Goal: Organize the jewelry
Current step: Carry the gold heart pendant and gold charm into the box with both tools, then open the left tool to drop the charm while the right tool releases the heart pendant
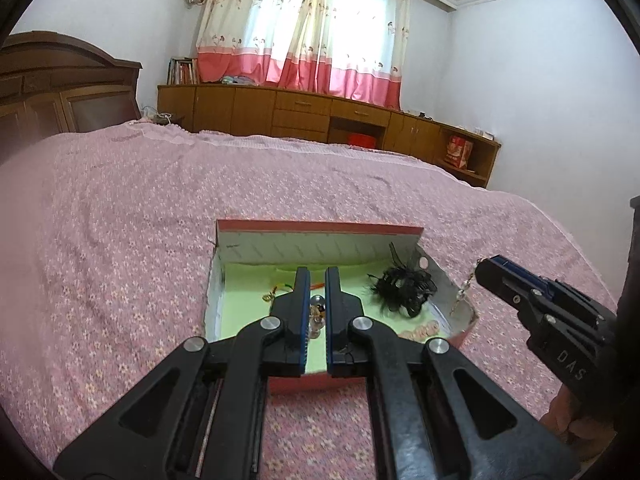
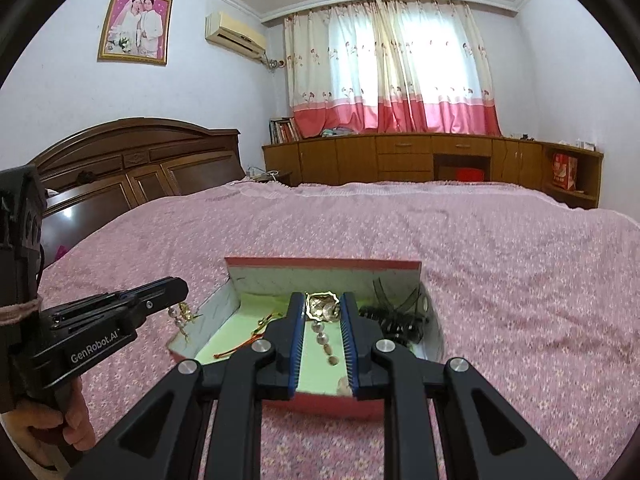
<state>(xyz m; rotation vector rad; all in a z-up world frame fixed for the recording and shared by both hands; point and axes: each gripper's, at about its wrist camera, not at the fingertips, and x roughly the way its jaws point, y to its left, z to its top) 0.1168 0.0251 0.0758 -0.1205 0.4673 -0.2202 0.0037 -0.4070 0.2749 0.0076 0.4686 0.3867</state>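
A red box [image 1: 464, 334] with a green lining lies open on the bed; it also shows in the right wrist view [image 2: 320, 402]. Inside lie a black feathery hair piece [image 1: 404, 290], a red-and-gold cord [image 2: 256, 334] and pink beads [image 1: 420, 332]. My left gripper [image 1: 318, 274] is shut on a small beaded ornament [image 1: 316, 312] above the box's left edge; it also shows in the right wrist view [image 2: 182, 284]. My right gripper [image 2: 322, 300] is shut on a gold ornament with a bead string [image 2: 322, 308] over the box; it also shows in the left wrist view [image 1: 482, 270].
The pink flowered bedspread [image 1: 140, 240] lies all around the box. A dark wooden headboard [image 2: 132, 160] stands at the left. Wooden cabinets [image 2: 400, 156] line the far wall under pink curtains [image 2: 392, 72].
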